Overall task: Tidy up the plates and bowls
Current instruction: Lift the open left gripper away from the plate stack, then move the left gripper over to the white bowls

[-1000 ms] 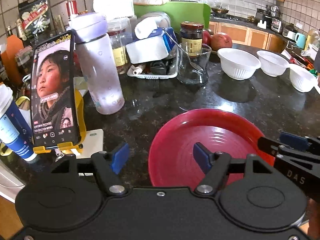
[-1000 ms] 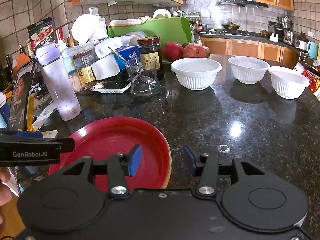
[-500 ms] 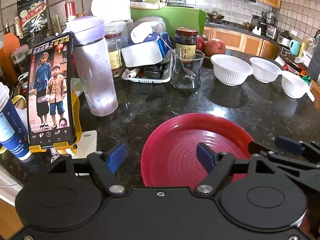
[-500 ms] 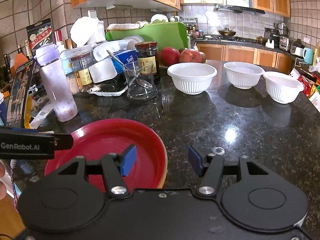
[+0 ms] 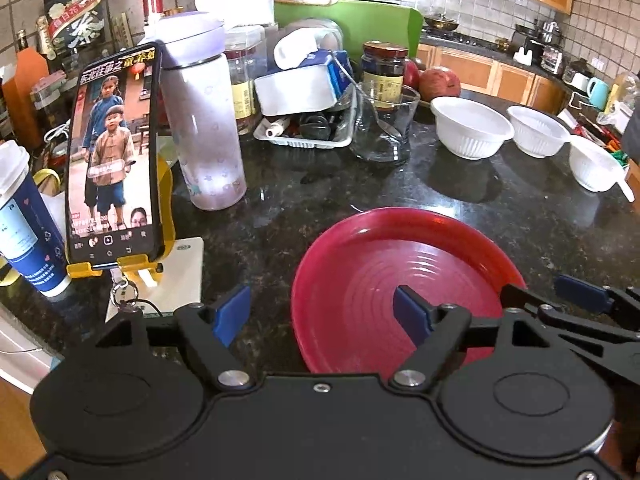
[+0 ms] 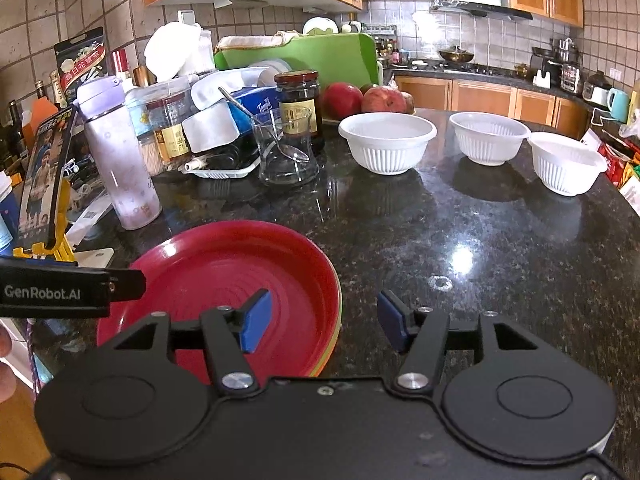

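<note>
The dark speckled stone bench (image 6: 500,248) fills the middle of both views. On it, in the lower centre of each frame, lies a stack of round plates with a glossy red plate (image 6: 240,276) (image 5: 404,276) on top; the edges of further plates, yellowish and green, show under its right rim in the right wrist view. The red plate has nothing in it.

Across the upper right of the frames stand three white ribbed plastic bowls in a row, well apart from the plates: the left bowl (image 6: 387,142) (image 5: 472,132), the middle bowl (image 6: 489,138) (image 5: 538,130) and the right bowl (image 6: 566,162) (image 5: 596,166). All three look empty.

At upper centre a clear glass cup (image 6: 286,148) (image 5: 384,124) holds a metal spoon (image 6: 276,136) leaning against its rim. Behind it stands a dark glass jar (image 6: 299,102) with a brown lid, filled with something dark. At the left a lilac-lidded translucent bottle (image 5: 202,120) stands upright.

The left hand-held gripper (image 5: 320,314) hangs released over the plate's left edge, one blue pad above the bench and one above the plate, gripping nothing. The right hand-held gripper (image 6: 324,322) is likewise released, straddling the plate's right rim without touching it.
</note>
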Motion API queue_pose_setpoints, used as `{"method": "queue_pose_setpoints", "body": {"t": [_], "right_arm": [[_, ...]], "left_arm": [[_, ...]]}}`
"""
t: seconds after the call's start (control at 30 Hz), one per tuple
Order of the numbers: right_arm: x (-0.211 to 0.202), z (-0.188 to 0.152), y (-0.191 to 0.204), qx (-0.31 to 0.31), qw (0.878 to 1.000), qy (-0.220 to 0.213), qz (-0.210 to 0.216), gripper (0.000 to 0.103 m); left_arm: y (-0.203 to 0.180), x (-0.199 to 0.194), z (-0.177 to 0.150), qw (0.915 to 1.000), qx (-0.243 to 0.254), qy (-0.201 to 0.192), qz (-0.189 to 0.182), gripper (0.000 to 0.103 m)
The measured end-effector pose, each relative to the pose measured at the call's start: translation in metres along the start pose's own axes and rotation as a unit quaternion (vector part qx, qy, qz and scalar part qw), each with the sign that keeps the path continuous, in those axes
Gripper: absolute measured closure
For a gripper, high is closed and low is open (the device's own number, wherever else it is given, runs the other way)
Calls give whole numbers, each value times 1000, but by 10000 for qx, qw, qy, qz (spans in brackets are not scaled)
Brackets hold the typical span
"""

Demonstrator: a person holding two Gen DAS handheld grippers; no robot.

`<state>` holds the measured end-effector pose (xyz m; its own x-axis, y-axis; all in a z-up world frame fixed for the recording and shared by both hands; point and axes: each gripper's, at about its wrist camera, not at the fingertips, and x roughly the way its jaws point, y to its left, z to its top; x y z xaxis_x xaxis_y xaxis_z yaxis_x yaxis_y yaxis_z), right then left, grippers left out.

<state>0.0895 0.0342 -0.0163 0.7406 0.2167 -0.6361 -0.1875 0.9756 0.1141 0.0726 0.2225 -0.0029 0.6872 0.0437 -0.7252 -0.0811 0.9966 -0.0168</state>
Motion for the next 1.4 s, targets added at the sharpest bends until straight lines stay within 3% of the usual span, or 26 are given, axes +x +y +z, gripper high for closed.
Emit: {"method": "queue_pose_setpoints", "body": {"t": [0.1, 0.27, 0.6, 0.87, 1.03, 1.2, 1.3, 1.4], "right_arm": [[-3, -1, -2, 45, 10000, 15, 36, 42], [-8, -3, -8, 110, 9998, 60, 139, 43], [-26, -13, -45, 245, 9995, -76, 168, 43], [-61, -25, -112, 458, 9986, -246, 74, 42], [-85, -32, -160, 536, 9973, -489, -89, 42], [-106, -44, -210, 997, 9914, -843, -123, 39], [-112, -49, -238, 1374, 9879, -720, 41, 38], [-116, -53, -258, 1270, 9903, -529, 172, 38]], "left_arm": [[0, -3, -2, 10000, -36, -19, -83, 23], [-5, -4, -3, 9998, -117, -4, 176, 24], [-26, -12, -9, 9982, -512, -33, 307, 25], [-80, -20, -14, 9980, -612, 159, 90, 25], [-127, -32, -20, 9986, -509, 41, 95, 25], [-165, -43, -31, 9971, -716, -18, -245, 25], [-189, -48, -36, 9983, -518, -85, -247, 25], [-212, -50, -40, 9990, -360, -98, -252, 25]]}}
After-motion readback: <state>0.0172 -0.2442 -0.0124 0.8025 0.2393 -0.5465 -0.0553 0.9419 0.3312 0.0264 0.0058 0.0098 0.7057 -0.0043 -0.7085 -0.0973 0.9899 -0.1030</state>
